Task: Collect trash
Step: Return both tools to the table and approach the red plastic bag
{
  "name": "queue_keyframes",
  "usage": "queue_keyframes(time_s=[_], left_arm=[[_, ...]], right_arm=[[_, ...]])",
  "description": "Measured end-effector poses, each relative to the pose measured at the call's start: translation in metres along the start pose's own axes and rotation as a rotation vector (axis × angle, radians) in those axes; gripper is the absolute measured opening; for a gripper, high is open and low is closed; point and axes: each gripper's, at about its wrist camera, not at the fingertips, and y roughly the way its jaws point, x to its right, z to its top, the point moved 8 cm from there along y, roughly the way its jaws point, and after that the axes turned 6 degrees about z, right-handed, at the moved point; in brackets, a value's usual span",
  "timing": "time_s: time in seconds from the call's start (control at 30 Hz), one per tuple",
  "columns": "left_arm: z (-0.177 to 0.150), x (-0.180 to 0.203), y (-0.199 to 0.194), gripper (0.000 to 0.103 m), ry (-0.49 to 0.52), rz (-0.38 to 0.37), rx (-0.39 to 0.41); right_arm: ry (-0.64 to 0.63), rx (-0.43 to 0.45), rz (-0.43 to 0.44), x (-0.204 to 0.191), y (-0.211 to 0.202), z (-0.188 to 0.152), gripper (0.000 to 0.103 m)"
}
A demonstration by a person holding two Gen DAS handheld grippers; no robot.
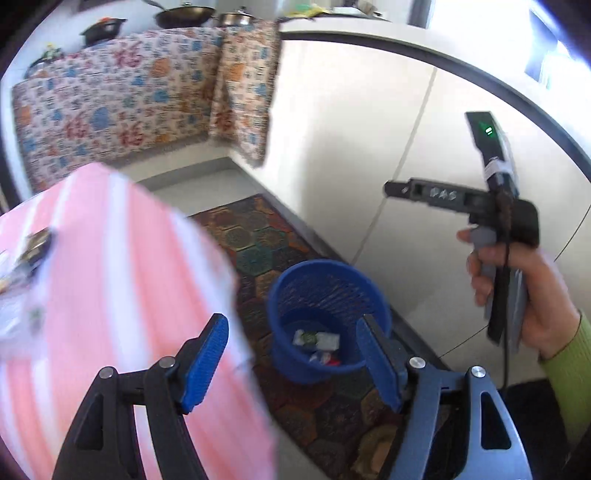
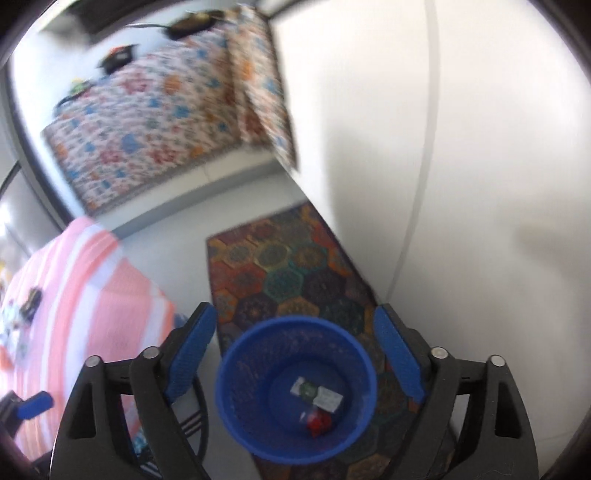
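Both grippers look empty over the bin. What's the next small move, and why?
Probably swing the left gripper back to the pink table. Both grippers stand open with nothing between the fingers, wrappers already lie in the blue bin, and small blurred items remain at the table's left edge; whether they're trash is unclear.

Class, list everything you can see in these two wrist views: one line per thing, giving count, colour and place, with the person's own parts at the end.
Bin: one, blue mesh, on the rug.
Wrappers: a few, white, green and red, at the bin's bottom.
Rug: one, multicoloured hexagons, on the floor by the white cabinet.
Tablecloth: one, pink with white stripes, left side, small blurred items on it.
Patterned cloth: one, floral, hanging over the far counter.
Pans: several, dark, on that counter.
Left gripper: blue-padded jaws open, empty.
Right gripper: jaws open, empty, above the bin.
Hand: one, green sleeve, holding the right gripper's handle.
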Motion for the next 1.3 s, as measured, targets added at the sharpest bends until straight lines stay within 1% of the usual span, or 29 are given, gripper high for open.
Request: queue_keyframes(time_s=[0.07,0.17,0.3,0.43,0.5,0.63,0.73,0.8,0.83,0.93,1.07,1.17,1.3], left_arm=[[-0.017,-0.033,-0.021,0.073,-0.033,0.051,-0.002],[-0.045,-0.092,-0.047,0.073,-0.085,0.145,-0.01],[-0.076,-0.162,-0.075,0.074,-0.147,0.255,-0.023],[-0.104,-0.223,-0.095,0.073,-0.217,0.347,-0.034],[-0.115,-0.252,-0.103,0.074,-0.246,0.391,-0.041],[-0.135,-0.289,-0.115,0.074,-0.294,0.443,-0.055],[-0.14,-0.307,-0.115,0.074,-0.32,0.44,-0.054],[-0.141,-0.31,-0.116,0.075,-0.314,0.444,-0.057],[-0.142,-0.311,-0.116,0.077,-0.309,0.446,-0.062],[-0.143,-0.312,-0.116,0.08,-0.299,0.445,-0.066],[-0.141,-0.316,-0.115,0.082,-0.299,0.437,-0.065],[-0.142,-0.333,-0.124,0.082,-0.36,0.453,-0.046],[-0.144,-0.374,-0.147,0.082,-0.461,0.462,0.011]], right_arm=[[-0.068,0.02,0.032,-0.039,-0.008,-0.003,0.093],[-0.177,0.026,0.115,-0.115,-0.014,-0.022,0.093],[-0.311,-0.04,0.279,-0.225,-0.023,-0.072,0.093],[-0.424,-0.11,0.361,-0.303,-0.027,-0.119,0.093],[-0.461,-0.142,0.37,-0.333,-0.022,-0.137,0.093],[-0.52,-0.206,0.326,-0.362,-0.002,-0.157,0.093],[-0.507,-0.239,0.316,-0.379,0.007,-0.162,0.093],[-0.492,-0.25,0.306,-0.386,0.014,-0.162,0.094],[-0.484,-0.248,0.302,-0.388,0.015,-0.162,0.097],[-0.463,-0.24,0.292,-0.389,0.016,-0.162,0.101],[-0.454,-0.244,0.297,-0.387,0.014,-0.162,0.103],[-0.454,-0.244,0.294,-0.387,0.016,-0.16,0.103],[-0.454,-0.243,0.293,-0.387,0.016,-0.161,0.103]])
